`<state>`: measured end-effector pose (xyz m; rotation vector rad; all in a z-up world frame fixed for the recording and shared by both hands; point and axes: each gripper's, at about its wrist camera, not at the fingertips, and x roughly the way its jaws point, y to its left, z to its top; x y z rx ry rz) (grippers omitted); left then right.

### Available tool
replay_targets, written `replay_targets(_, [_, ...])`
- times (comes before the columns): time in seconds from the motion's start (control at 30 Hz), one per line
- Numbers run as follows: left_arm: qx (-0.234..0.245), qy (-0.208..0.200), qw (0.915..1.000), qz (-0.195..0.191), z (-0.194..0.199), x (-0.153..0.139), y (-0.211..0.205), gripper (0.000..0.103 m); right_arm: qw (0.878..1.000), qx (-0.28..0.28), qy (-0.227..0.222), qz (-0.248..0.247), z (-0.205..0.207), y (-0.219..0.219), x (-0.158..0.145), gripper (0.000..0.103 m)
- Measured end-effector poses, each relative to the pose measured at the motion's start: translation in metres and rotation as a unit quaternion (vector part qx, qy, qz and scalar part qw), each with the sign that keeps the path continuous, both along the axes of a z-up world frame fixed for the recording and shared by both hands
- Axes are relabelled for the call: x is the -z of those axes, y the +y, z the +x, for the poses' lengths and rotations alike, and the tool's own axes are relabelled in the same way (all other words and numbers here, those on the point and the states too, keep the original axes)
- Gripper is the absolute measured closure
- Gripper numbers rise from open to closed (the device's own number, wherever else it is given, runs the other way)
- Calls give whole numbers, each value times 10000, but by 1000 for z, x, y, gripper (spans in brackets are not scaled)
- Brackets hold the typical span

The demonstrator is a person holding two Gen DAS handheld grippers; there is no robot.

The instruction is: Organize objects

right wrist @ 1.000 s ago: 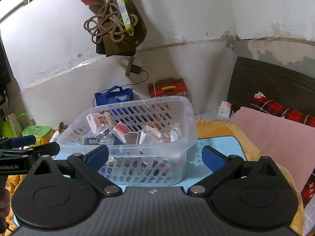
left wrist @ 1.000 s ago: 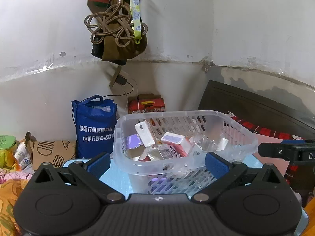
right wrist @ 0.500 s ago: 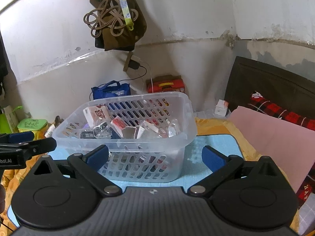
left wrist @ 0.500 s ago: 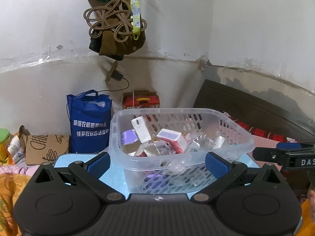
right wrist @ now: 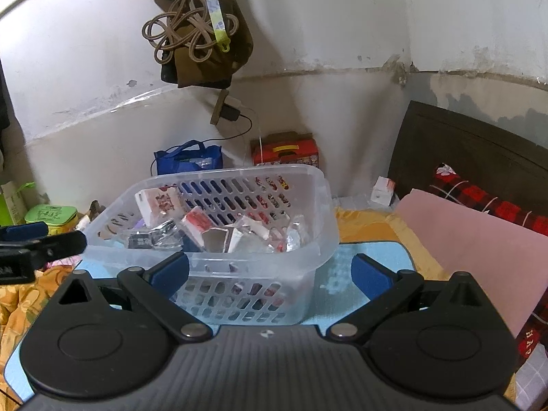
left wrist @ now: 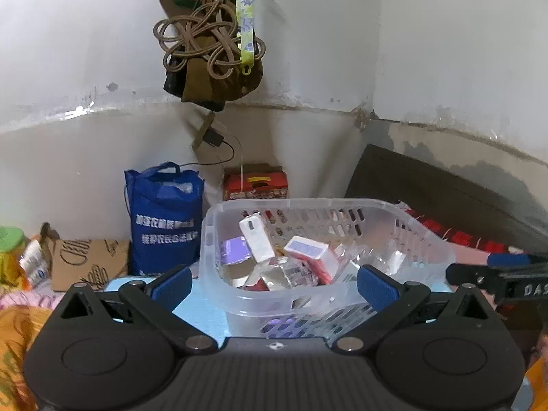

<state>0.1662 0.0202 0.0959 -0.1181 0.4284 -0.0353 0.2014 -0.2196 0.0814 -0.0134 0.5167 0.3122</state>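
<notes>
The clear basket sits at frame centre on the blue mat, piled with small boxes. The left gripper and right gripper are both spread and empty. Sorting looks largely done, though the mat's edges are hidden.

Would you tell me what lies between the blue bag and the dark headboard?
In the right wrist view, a red carton stands against the wall between the blue bag and headboard.

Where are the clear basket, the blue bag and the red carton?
clear basket (right wrist: pixel 318 185): right wrist view, far right rim.
blue bag (left wrist: pixel 164 226): left wrist view, printed front.
red carton (right wrist: pixel 286 152): right wrist view, front face.
</notes>
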Motion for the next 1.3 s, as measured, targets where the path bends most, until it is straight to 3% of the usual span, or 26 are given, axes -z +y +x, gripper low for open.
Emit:
replay_targets(0.17, [48, 96, 9999, -13, 9, -3, 1, 0, 9997, 35, -222, -68, -1, -4, 5, 0])
replay_targets(0.67, [360, 368, 9986, -157, 22, 10, -13, 0, 9999, 19, 42, 99, 12, -10, 13, 0])
replay_targets(1.3, [78, 295, 9995, -53, 24, 6, -11, 0, 9998, -211, -14, 23, 9, 6, 9, 0])
